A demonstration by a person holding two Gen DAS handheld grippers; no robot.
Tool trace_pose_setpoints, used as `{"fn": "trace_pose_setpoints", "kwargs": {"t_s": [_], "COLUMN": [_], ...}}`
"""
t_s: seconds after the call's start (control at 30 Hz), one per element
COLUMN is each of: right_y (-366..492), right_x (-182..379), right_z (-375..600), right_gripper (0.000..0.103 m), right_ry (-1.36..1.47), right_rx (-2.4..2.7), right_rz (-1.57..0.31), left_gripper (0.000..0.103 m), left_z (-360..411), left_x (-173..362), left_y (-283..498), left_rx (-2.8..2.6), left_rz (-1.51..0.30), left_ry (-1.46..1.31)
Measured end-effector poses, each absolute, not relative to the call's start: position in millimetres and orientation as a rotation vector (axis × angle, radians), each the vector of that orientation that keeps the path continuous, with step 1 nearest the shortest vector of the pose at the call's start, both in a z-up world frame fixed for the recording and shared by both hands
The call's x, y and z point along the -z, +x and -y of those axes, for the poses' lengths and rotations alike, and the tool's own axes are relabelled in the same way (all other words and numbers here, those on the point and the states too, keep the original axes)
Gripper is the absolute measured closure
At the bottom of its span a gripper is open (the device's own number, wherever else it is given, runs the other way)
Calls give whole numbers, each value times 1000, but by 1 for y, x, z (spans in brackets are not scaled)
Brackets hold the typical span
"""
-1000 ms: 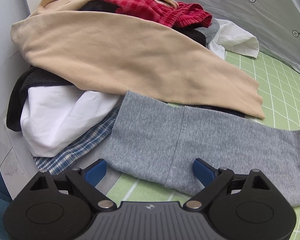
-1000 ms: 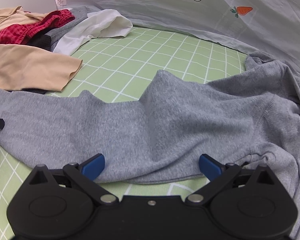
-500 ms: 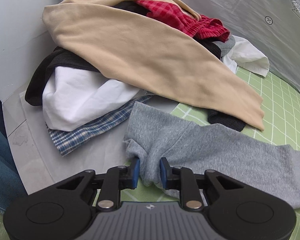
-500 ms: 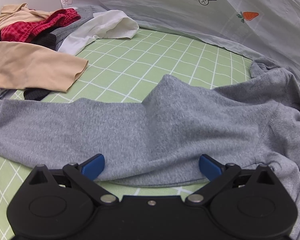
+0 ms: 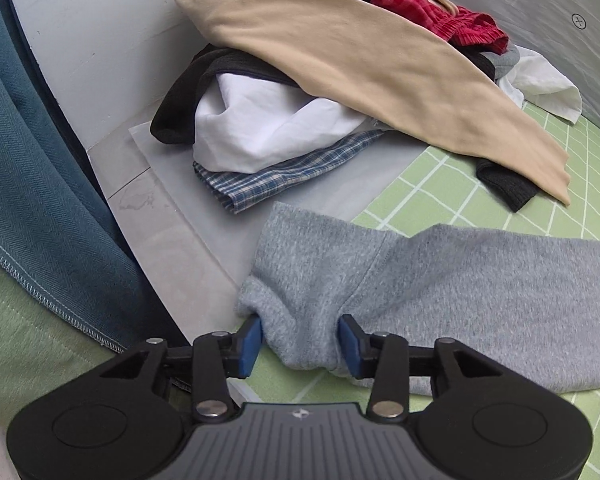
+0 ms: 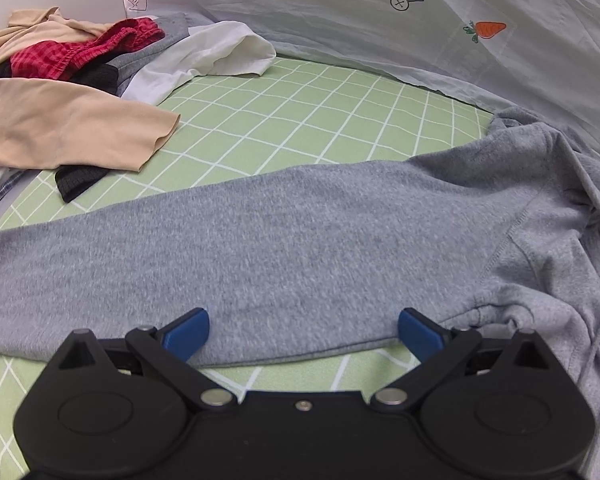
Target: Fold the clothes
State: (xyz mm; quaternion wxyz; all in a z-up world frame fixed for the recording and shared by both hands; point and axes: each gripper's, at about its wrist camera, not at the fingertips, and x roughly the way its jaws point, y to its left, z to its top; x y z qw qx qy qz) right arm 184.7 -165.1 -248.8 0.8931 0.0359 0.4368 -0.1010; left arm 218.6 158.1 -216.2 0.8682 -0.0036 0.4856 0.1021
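A grey hoodie lies on the green checked sheet, one sleeve stretched flat to the left. In the left wrist view my left gripper has the cuff end of that sleeve bunched between its blue pads, which stand partly apart. My right gripper is open, low over the sleeve's near edge close to the shoulder, holding nothing.
A pile of clothes sits at the far left: a beige garment, red checked shorts, a white shirt, a blue plaid piece, dark knitwear. A blue curtain and white wall are to the left. A pale printed cover lies behind.
My left gripper closed on the sleeve cuff and pulled it left, away from the pile, then its pads parted somewhat. The sleeve now lies flatter and straighter. My right gripper stayed open.
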Motion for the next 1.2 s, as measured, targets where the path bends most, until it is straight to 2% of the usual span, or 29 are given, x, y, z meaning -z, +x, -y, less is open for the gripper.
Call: {"fn": "trace_pose_setpoints", "kwargs": {"t_s": [0.23,0.3,0.37,0.43,0.77,1.0,1.2], "right_y": [161,154,149,143,84,19,-36], "right_x": [250,250,249,245,233,240,248], "right_z": [168,169,172,177,230,286,332], "right_gripper": [1,1,1,1,1,1,1], "right_ry": [93,98,106,112,150,177,162], "right_rx": [246,257,276,296,465,552,618], "right_rz": [-904,-903,-898,-890,-845,-861,-930], "left_gripper": [46,41,27,23,22,20,20], "left_z": [-158,-153,-151,-147,-58,40,105], "left_x": [204,196,189,185,194,200,216], "left_y": [208,206,206,207,188,137,83], "left_rx": [-239,-262,-261,-228,128,367,498], "left_rz": [-950,-906,-869,-862,-884,-898,-987], "left_ry": [7,54,58,45,158,257,280]}}
